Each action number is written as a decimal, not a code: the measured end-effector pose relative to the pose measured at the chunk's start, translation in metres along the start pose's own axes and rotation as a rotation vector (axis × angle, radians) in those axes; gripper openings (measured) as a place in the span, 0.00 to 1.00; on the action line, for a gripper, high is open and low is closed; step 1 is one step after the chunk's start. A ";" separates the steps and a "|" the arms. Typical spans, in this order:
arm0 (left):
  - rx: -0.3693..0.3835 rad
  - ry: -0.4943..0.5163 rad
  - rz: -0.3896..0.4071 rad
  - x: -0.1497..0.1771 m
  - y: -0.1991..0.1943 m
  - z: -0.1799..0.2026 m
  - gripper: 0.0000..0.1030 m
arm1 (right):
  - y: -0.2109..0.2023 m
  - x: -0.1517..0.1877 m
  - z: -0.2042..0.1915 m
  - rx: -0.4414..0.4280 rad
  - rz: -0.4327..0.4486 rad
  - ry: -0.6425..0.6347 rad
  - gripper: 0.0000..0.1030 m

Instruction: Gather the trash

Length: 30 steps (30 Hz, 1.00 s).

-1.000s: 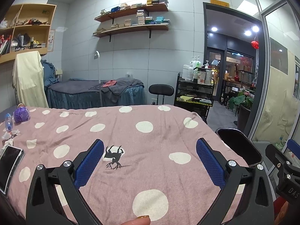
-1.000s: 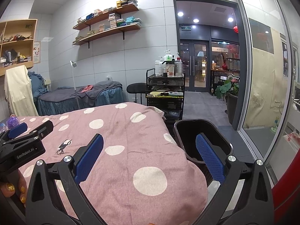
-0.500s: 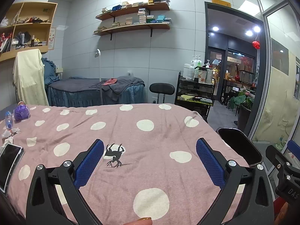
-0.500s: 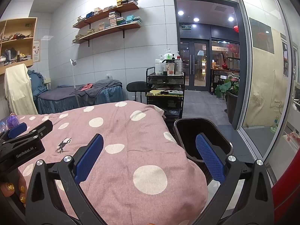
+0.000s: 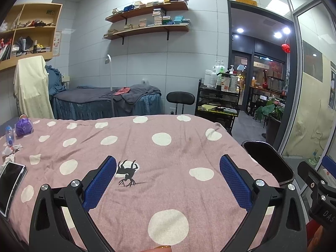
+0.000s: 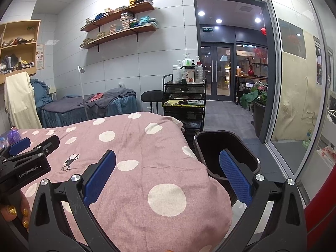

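Note:
A pink bedspread with white dots (image 5: 168,151) covers the bed in front of me. Crumpled white tissues (image 5: 10,150) lie at its far left, near a small plastic bottle (image 5: 9,134) and a purple pouch (image 5: 24,127). A black trash bin (image 5: 271,159) stands off the bed's right edge; it also shows in the right wrist view (image 6: 222,151). My left gripper (image 5: 168,178) is open and empty above the bedspread, far right of the tissues. My right gripper (image 6: 168,172) is open and empty over the bed's right corner, its right finger in front of the bin.
A phone (image 5: 10,182) lies at the bed's left edge. A black spider print (image 5: 127,173) marks the cover. Behind stand a second bed (image 5: 105,103), a stool (image 5: 180,98), a black cart with bottles (image 5: 218,100) and a glass wall (image 6: 294,84) on the right.
Both views have shifted very slightly; the grippers stay open and nothing on the bed has moved.

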State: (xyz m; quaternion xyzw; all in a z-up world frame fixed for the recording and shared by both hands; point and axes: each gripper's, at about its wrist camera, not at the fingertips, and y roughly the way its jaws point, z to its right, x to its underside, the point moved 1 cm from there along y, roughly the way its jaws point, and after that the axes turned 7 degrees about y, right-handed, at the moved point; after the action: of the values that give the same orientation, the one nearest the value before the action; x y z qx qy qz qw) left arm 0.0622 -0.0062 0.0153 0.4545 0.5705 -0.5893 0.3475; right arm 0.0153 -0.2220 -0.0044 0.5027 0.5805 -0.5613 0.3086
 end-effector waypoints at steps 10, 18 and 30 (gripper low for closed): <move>-0.002 0.008 -0.002 -0.001 0.002 0.001 0.94 | 0.000 0.001 0.000 0.001 -0.003 0.002 0.94; 0.000 0.008 -0.004 0.000 0.002 0.001 0.94 | 0.000 0.001 0.000 0.001 -0.003 0.002 0.94; 0.010 0.006 0.000 0.000 0.002 0.004 0.94 | 0.000 0.004 0.000 0.000 -0.009 0.003 0.94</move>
State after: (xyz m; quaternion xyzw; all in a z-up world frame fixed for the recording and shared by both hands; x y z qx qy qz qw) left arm 0.0633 -0.0102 0.0142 0.4579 0.5685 -0.5910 0.3433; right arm 0.0140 -0.2212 -0.0086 0.5009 0.5833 -0.5620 0.3050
